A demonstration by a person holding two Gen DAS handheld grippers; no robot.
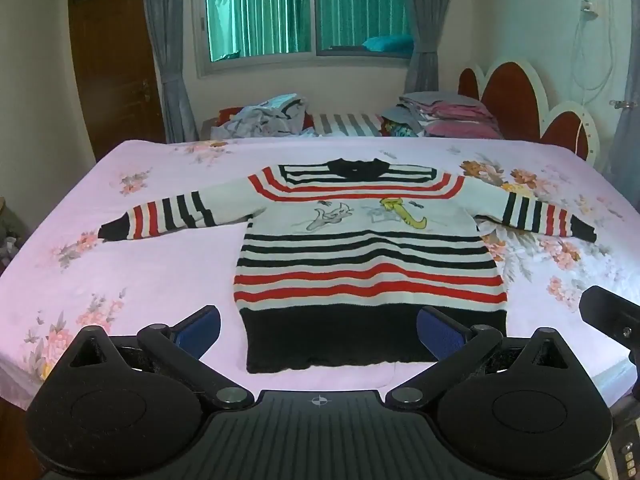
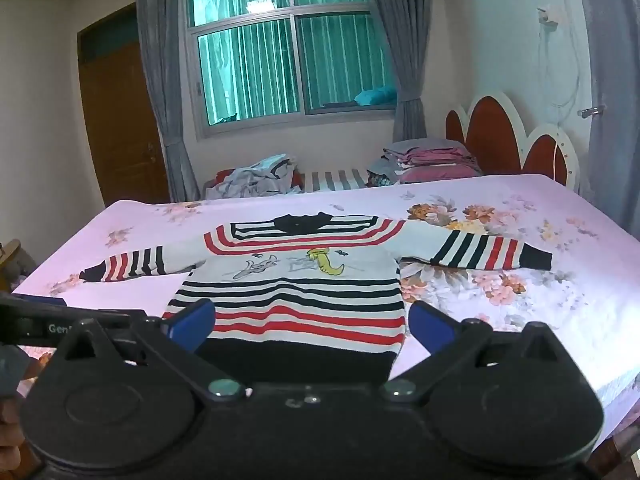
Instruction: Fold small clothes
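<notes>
On the pink flowered bed [image 1: 168, 280], a striped sweater [image 1: 368, 264] spread flat, both sleeves out to the sides, black hem nearest. Above the hem, left gripper [image 1: 318, 330] and right gripper [image 2: 312, 322], both wide open, holding nothing.

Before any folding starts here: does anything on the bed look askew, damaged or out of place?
Nothing stands out. The red, black and white striped knit sweater lies flat and face up on the pink floral bedsheet, both sleeves spread. The left gripper and right gripper are open, holding nothing.
</notes>
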